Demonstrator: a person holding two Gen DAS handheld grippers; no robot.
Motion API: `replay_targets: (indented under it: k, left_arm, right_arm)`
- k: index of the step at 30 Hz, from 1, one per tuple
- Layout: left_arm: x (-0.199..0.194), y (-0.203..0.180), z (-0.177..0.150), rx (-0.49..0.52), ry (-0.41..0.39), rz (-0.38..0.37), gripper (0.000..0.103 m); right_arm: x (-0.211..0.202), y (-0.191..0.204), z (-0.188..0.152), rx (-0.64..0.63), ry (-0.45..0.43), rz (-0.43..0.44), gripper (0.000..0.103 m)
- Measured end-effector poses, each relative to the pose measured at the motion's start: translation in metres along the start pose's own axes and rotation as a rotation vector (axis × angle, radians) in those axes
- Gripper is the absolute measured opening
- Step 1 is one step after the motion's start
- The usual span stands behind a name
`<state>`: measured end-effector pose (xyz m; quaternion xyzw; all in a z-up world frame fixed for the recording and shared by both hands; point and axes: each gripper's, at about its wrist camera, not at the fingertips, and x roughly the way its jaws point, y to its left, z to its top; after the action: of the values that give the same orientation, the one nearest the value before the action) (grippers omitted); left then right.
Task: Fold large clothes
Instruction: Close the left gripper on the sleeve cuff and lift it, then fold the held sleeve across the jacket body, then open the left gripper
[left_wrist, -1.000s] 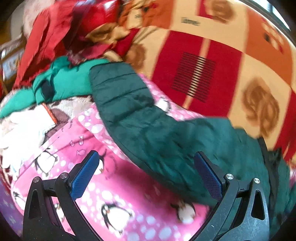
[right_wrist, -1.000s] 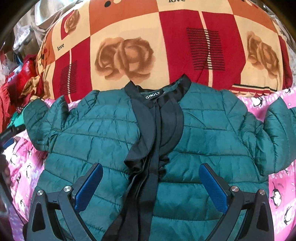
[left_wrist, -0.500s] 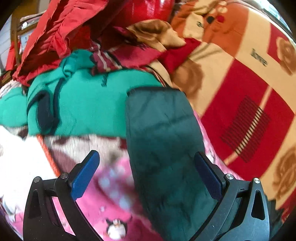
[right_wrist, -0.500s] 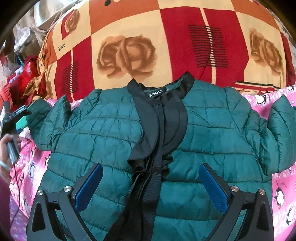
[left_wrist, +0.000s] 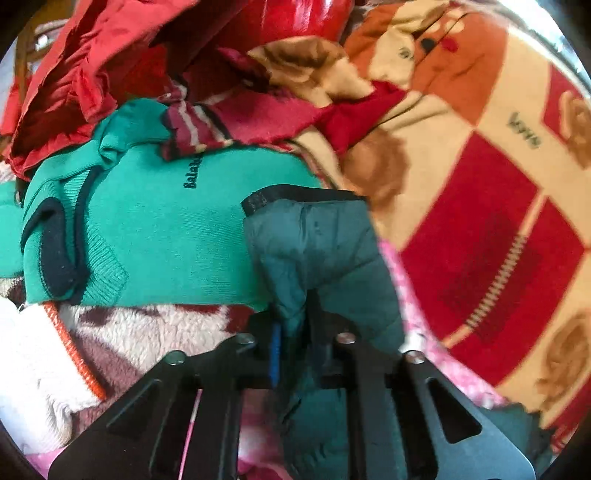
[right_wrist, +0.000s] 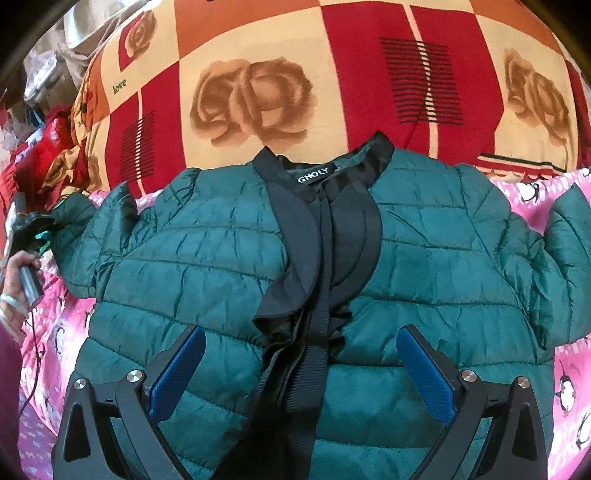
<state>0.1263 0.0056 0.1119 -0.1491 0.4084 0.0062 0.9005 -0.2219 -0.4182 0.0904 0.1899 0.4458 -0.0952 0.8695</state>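
Note:
A dark green quilted jacket (right_wrist: 207, 258) with black collar and front trim lies flat, front up, on a pink penguin sheet (right_wrist: 55, 332). My right gripper (right_wrist: 301, 373) hovers open over the jacket's lower front, its blue pads on either side of the black placket, with nothing pinched. My left gripper (left_wrist: 295, 343) is shut on the jacket's sleeve (left_wrist: 325, 251) a little back from the black-edged cuff. In the right wrist view this left gripper (right_wrist: 33, 225) shows at the far left, at the sleeve's end, held by a person's hand (right_wrist: 14, 266).
Beyond the sleeve lies a pile of clothes: a bright green sweater (left_wrist: 166, 221), red garments (left_wrist: 92, 74) and a white fleece (left_wrist: 33, 350). A red and cream rose-patterned blanket (right_wrist: 258, 92) covers the surface behind the jacket's collar.
My left gripper travelled along the sleeve to near its cuff and its jaws closed on the fabric. The right gripper stayed open over the jacket front.

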Motion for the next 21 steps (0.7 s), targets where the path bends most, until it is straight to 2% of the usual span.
replay_targets:
  k: [9,14,21]
  left_arm:
    - [-0.084,-0.018,-0.021,0.121,-0.053,-0.189,0.007]
    - [-0.138,-0.056,-0.051,0.241,-0.059,-0.279,0.007]
    - [-0.183,-0.122,-0.104,0.410,-0.048,-0.330,0.007]
  right_arm:
    - [-0.013,-0.008,-0.004,0.024,-0.026,0.009,0.103]
    - [-0.022,-0.017,-0.007,0.033,-0.026,0.010,0.103]
    - [-0.041,-0.035,-0.010,0.060,-0.050,-0.008,0.103]
